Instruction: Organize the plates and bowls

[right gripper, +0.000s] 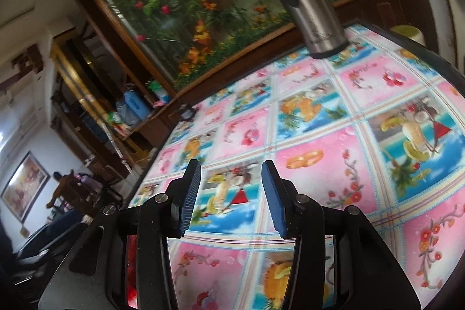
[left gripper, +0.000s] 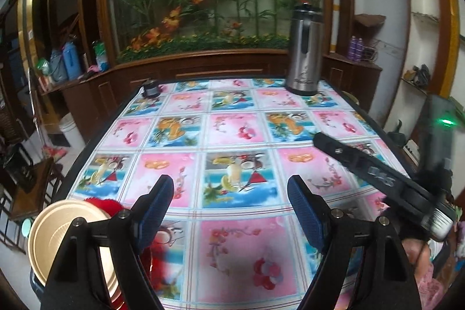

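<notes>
A cream-gold plate (left gripper: 52, 237) lies at the near left corner of the table, partly hidden behind my left gripper's left finger mount. Beside it is a red thing (left gripper: 106, 205), too blurred to name, and a red patch (right gripper: 132, 266) also shows low down in the right wrist view. My left gripper (left gripper: 231, 193) hangs over the patterned tablecloth (left gripper: 232, 130), open wide with nothing between its blue pads. My right gripper (right gripper: 231, 182) is open with a narrower gap, empty, and tilted over the cloth. From the left wrist view its black finger (left gripper: 343, 156) reaches in from the right.
A tall steel flask (left gripper: 303, 51) (right gripper: 308, 5) stands at the table's far right. A small dark object (left gripper: 151, 89) (right gripper: 186, 111) sits at the far left corner. Wooden cabinets and a flower mural lie beyond. Chairs stand left of the table.
</notes>
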The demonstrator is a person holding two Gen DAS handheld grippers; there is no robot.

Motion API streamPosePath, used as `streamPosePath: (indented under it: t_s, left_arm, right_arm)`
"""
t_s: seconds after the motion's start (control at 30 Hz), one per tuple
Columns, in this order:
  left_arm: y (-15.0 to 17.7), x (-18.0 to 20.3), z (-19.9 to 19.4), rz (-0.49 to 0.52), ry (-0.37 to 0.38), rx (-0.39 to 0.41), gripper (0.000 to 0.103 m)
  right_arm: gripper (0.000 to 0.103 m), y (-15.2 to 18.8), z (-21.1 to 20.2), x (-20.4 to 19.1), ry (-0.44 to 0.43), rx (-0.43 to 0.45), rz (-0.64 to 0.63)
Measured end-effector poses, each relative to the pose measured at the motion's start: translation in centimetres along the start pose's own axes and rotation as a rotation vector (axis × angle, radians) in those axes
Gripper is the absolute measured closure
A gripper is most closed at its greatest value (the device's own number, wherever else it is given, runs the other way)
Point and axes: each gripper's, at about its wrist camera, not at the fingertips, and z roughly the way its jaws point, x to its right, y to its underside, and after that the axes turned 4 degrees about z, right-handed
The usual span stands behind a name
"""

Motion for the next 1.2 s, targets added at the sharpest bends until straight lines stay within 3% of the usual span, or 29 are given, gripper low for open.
streamPosePath:
  t_s: [0.1, 0.33, 0.47, 0.6, 1.03, 1.2]
  left_arm:
    - [0.2, -1.3, -0.5, -0.037, -0.036, 0.009, 0.022]
    - [1.6, -6.5, -4.2, -0.128, -0.178, 0.058, 0.022]
    - [2.8, -9.9, -6.7, -0.168, -0.309, 0.100, 0.020]
    - [4.0, -13.1, -8.3, -0.223, -0.388, 0.111, 0.018]
    - [7.9, -20.3, -9.1, -0.363, -0.453, 0.001, 0.017]
    - [8.7, -21.1, -8.9, -0.382, -0.415, -0.026, 0.017]
  right_arm:
    - [0.059, 0.5, -0.7, -1.5, -0.035, 0.031, -0.072]
    - [0.058, 3.8, -2.0, -5.1, -0.101, 0.011, -0.123]
    - [0.058, 6.2, -1.3, -8.6, -0.167, -0.081, -0.146]
    - [0.058, 8.1, -0.7, -12.4, -0.225, -0.143, -0.181]
    - [0.058, 13.1, 1.1, -19.0, -0.282, -0.294, -0.257]
    - [0.058, 13.6, 1.7, -19.3, -0.272, -0.312, -0.264]
